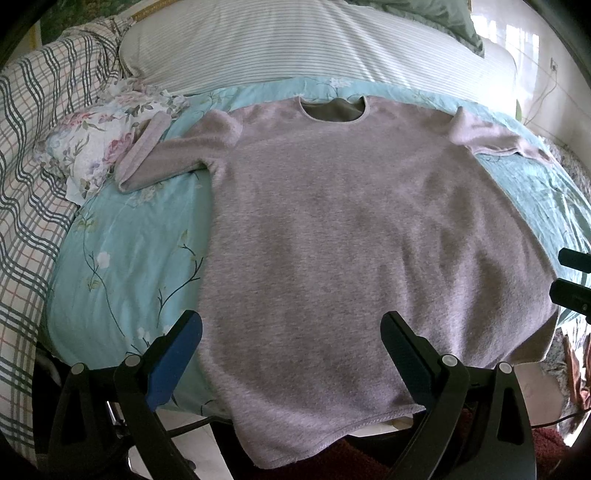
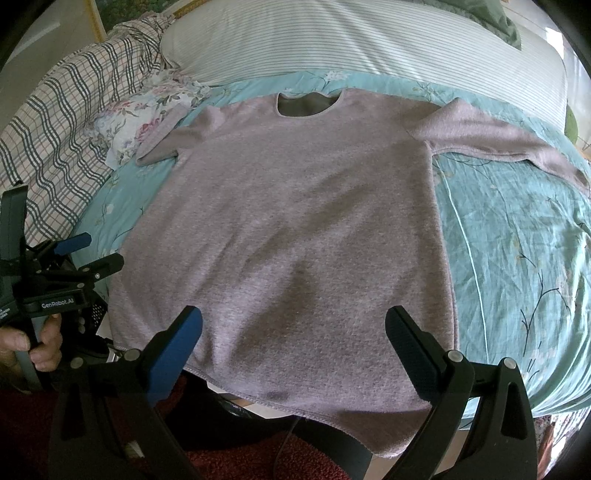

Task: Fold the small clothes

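Both the left gripper (image 1: 291, 332) and right gripper (image 2: 293, 328) gape above the sweater's (image 1: 351, 240) overhanging hem.

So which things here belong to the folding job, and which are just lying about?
Job:
mauve sweater, spread flat
left gripper, open
right gripper, open

Lying about:
floral cloth
plaid blanket
striped pillow
green pillow
floral bedsheet, underneath

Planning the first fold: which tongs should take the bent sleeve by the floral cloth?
Left. The left tongs hang open over the sweater's left half, nearer that sleeve. The right tongs, also open, sit toward the other sleeve.
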Tool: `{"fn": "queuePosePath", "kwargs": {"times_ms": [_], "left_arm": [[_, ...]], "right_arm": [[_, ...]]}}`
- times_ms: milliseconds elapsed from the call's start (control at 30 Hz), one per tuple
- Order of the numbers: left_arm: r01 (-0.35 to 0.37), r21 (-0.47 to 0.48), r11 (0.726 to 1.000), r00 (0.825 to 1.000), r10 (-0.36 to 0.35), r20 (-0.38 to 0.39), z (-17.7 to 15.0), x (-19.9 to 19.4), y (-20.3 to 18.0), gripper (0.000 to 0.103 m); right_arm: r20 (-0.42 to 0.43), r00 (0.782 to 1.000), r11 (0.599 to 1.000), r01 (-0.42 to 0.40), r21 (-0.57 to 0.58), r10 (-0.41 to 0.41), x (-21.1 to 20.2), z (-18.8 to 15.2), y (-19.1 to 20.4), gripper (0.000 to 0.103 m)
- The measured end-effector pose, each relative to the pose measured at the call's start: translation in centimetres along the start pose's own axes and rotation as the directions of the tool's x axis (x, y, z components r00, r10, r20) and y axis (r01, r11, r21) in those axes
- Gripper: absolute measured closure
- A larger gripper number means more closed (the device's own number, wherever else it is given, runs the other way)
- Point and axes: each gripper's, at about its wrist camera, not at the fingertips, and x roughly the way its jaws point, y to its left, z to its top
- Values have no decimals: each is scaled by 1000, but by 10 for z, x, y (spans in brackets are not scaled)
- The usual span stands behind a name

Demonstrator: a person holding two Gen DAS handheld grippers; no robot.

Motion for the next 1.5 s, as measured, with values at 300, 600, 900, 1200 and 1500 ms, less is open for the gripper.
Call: {"fn": "queuePosePath", "kwargs": {"times_ms": [300, 600, 900, 1200, 1500], "left_arm": [[6, 3, 1000, 1000, -6, 7, 4, 0, -8, 5], [17, -3, 1000, 1000, -17, 4, 4, 1, -6, 5], [-49, 24, 999, 998, 49, -29, 8, 7, -5, 5], [-90, 41, 995, 995, 92, -47, 19, 27, -7, 5], [-69, 70, 995, 995, 74, -71, 48, 57, -11, 5]], "right_arm": [[-7, 1000, 1000, 1, 3, -1, 2, 2, 0, 4], [-63, 998, 1000, 7, 14, -6, -2, 3, -1, 4], [34, 999, 1000, -14, 23, 14, -3, 7, -6, 4], [111, 993, 992, 32, 121, -46, -7, 20, -61, 4], [204, 957, 943, 138, 302, -205, -23, 54, -187, 10]]}}
